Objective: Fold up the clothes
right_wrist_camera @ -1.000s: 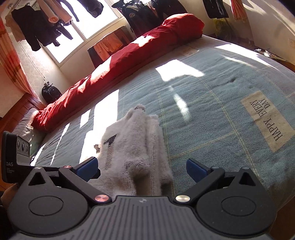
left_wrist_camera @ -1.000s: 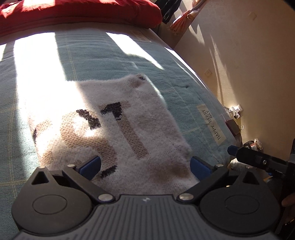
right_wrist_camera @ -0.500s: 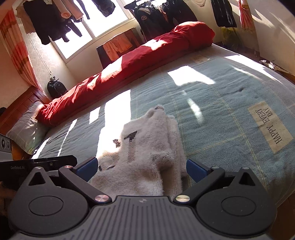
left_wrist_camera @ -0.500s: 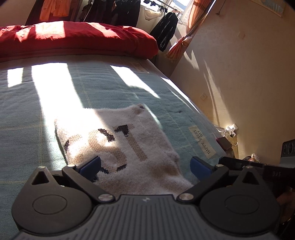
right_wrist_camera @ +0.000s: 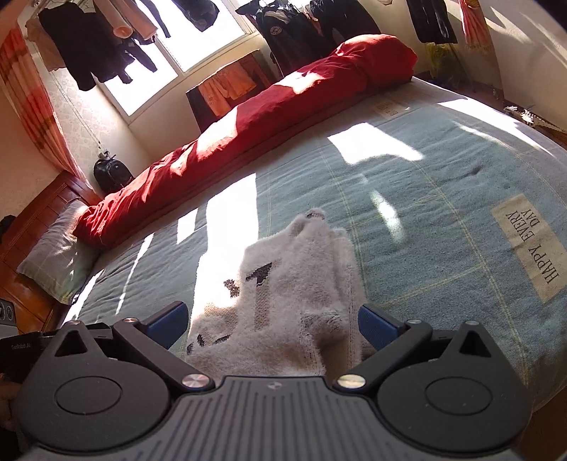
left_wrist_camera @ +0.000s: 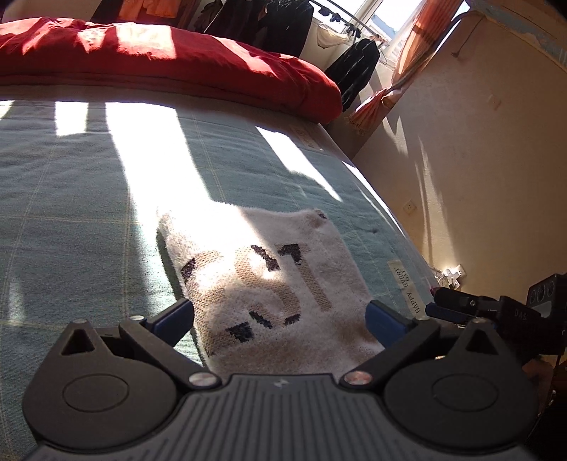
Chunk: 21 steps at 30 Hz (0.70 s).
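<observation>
A fluffy white knit sweater (left_wrist_camera: 269,280) with brown and black lettering lies folded on the blue-green bedspread (left_wrist_camera: 71,198). My left gripper (left_wrist_camera: 280,315) hovers open above its near edge, blue fingertips wide apart, nothing held. From the other side the sweater (right_wrist_camera: 294,294) shows as a folded stack with a sleeve on top. My right gripper (right_wrist_camera: 271,321) is open too, its fingertips spread either side of the sweater's near end. The right gripper's body (left_wrist_camera: 496,308) shows at the right edge of the left wrist view.
A long red duvet (right_wrist_camera: 255,117) lies along the far side of the bed. A pillow (right_wrist_camera: 56,259) sits by the wooden headboard. Dark clothes (right_wrist_camera: 312,25) hang at the window. A "HAPPY EVERY DAY" label (right_wrist_camera: 531,248) marks the bedspread. A wall (left_wrist_camera: 478,159) stands beyond the bed's right edge.
Both grippers have drawn back and risen from the sweater, so more of the bed and room shows. The sweater lies still; both stay open.
</observation>
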Tool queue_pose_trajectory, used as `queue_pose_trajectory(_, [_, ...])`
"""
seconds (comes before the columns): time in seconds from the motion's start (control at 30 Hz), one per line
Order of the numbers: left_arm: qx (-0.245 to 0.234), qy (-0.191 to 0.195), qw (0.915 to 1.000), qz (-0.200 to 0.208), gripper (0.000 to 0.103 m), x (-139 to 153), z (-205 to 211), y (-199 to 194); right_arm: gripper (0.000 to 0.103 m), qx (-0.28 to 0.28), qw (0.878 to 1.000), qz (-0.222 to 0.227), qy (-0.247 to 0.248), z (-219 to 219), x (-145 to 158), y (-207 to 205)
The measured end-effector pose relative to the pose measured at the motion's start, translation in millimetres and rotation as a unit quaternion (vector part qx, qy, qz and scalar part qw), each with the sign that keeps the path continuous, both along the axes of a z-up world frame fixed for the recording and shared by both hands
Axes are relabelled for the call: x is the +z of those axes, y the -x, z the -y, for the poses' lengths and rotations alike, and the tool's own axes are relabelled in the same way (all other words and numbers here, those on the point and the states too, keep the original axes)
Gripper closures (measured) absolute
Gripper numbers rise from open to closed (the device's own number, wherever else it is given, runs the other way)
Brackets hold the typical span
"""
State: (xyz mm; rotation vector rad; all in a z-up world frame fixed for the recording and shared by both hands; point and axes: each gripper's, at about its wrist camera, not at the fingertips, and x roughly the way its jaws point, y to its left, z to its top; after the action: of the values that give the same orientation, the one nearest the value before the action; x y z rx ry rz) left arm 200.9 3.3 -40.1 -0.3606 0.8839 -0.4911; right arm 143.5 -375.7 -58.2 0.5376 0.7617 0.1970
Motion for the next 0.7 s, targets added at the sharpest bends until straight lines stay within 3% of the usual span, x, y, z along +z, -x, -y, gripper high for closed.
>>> queue_pose_trajectory(0.1, [0.015, 0.039, 0.9986, -0.031, 0.001, -21, -8, -15, 0.000, -0.007, 0.999, -0.035, -0.024, 8, -24, -20])
queue_pose_trajectory(0.33, [0.039, 0.078, 0.9921, -0.090, 0.001, -69, -11, -47, 0.000, -0.017, 0.994, -0.082, -0.069, 28, -70, -56])
queue_pose_trajectory(0.57, [0.050, 0.101, 0.9864, -0.120, 0.001, -101, -5, -63, 0.000, -0.001, 0.990, -0.101, -0.094, 41, -98, -94])
queue_pose_trajectory(0.7, [0.037, 0.092, 0.9867, -0.129, 0.001, -111, 5, -73, 0.000, 0.018, 0.986, -0.113, -0.117, 40, -114, -111])
